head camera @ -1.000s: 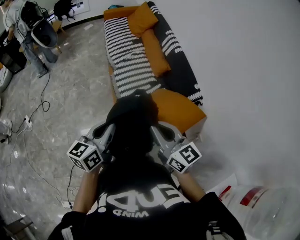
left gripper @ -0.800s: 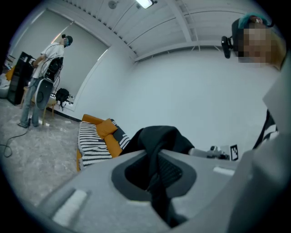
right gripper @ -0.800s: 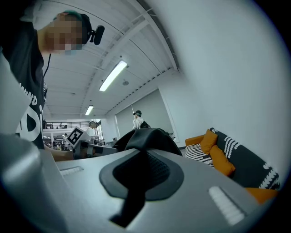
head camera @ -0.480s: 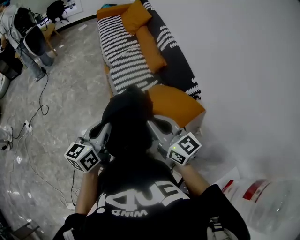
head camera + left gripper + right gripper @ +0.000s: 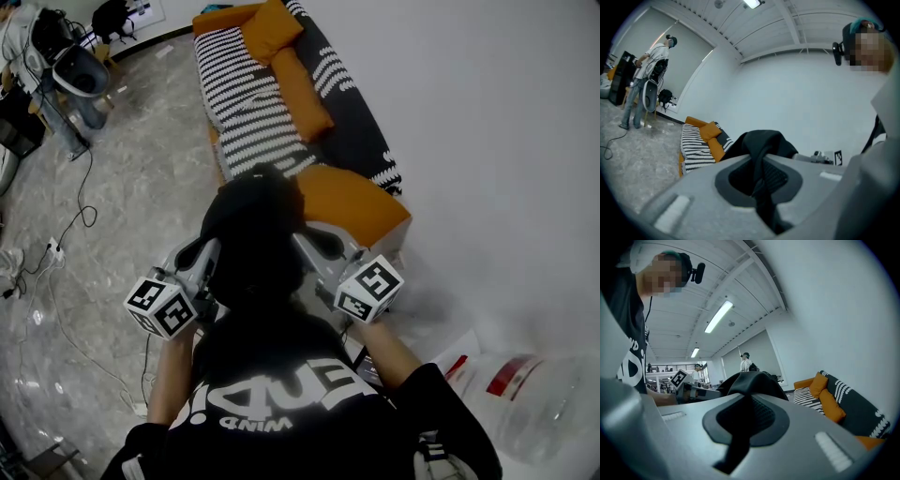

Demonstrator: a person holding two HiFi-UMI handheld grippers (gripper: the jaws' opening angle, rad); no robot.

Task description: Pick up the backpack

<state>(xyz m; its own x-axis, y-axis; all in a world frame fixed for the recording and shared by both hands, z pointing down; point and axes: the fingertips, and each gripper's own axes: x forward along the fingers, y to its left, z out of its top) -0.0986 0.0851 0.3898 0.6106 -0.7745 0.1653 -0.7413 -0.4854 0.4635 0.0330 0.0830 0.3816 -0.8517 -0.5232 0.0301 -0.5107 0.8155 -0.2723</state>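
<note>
Left gripper (image 5: 761, 164) jaws pinched together on a black fold of the backpack (image 5: 251, 234), perhaps a strap, right gripper (image 5: 750, 401) clamped on its other side, backpack hanging between them off the ground, striped sofa (image 5: 253, 112) just beyond, grey floor (image 5: 141, 187) below

There are two tools, the left tool (image 5: 208, 253) and the right tool (image 5: 314, 246), and each bears one marker cube (image 5: 159, 307), so two cubes in all. There is one black backpack (image 5: 253, 234). One striped sofa (image 5: 248, 112) carries two orange cushions (image 5: 274, 28). There is one large clear water jug (image 5: 539, 412). The right gripper view shows two people (image 5: 746, 362) standing far off.
</note>
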